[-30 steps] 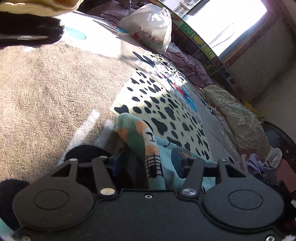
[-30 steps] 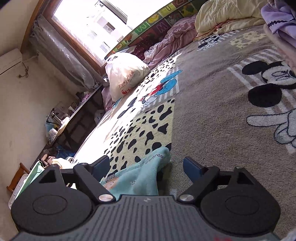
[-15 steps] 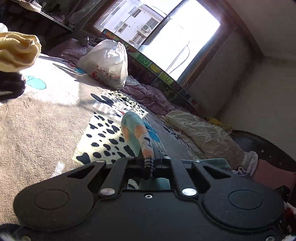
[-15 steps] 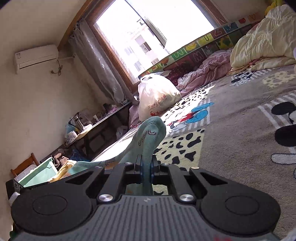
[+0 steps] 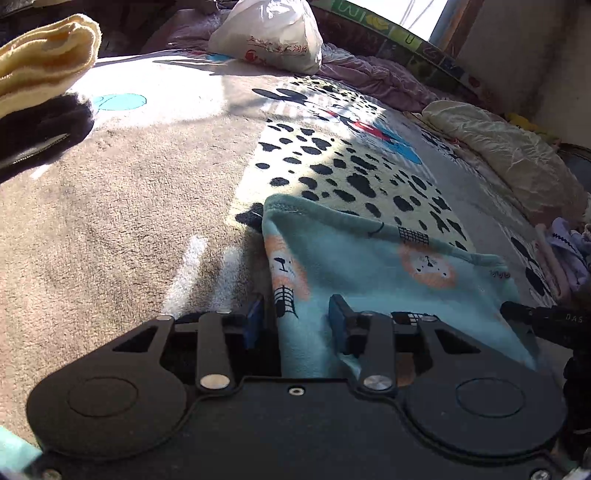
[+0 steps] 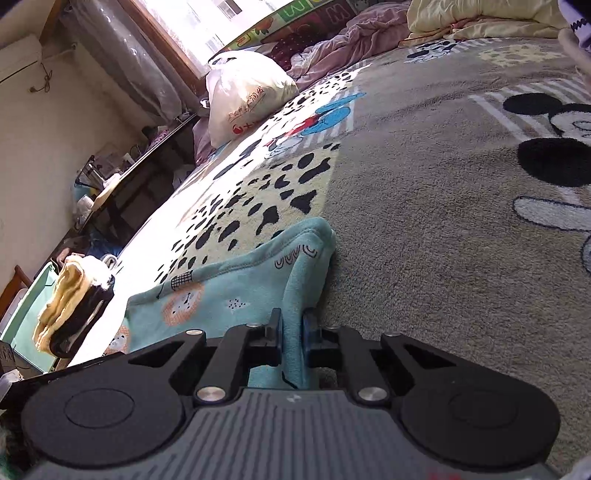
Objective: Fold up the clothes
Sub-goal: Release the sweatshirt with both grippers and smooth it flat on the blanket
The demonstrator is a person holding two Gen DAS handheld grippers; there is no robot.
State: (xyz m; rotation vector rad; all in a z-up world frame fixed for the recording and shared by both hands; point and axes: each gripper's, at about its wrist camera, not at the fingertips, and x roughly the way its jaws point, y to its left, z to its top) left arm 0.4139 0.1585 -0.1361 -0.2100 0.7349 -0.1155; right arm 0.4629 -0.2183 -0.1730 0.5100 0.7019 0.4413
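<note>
Left wrist view: the teal garment, printed with lion faces, lies flat on the cartoon blanket, one hemmed corner toward the spotted patch. The left gripper sits low over the garment's near edge, jaws wide apart; fabric runs up between the two blue pads but they do not pinch it. One white plastic bag sits at the far edge, knotted, contents hidden. At upper left a folded yellow cloth rests on a black cloth. One pale quilt is bunched on the right, and a pink sheet lies crumpled by the bag. Part of the other tool's black body shows at far right.

Right wrist view: the right gripper is tilted down close to the blanket, jaws narrow and clamped on a raised fold of the garment; the rest spreads leftward, flat. Three lion faces are countable here. The bag stands near the window. The yellow cloth and black cloth stack lies at left by a green bin; what the bin holds cannot be told. A dark table with clutter runs along the wall. One mouse figure shows on the blanket at right.
</note>
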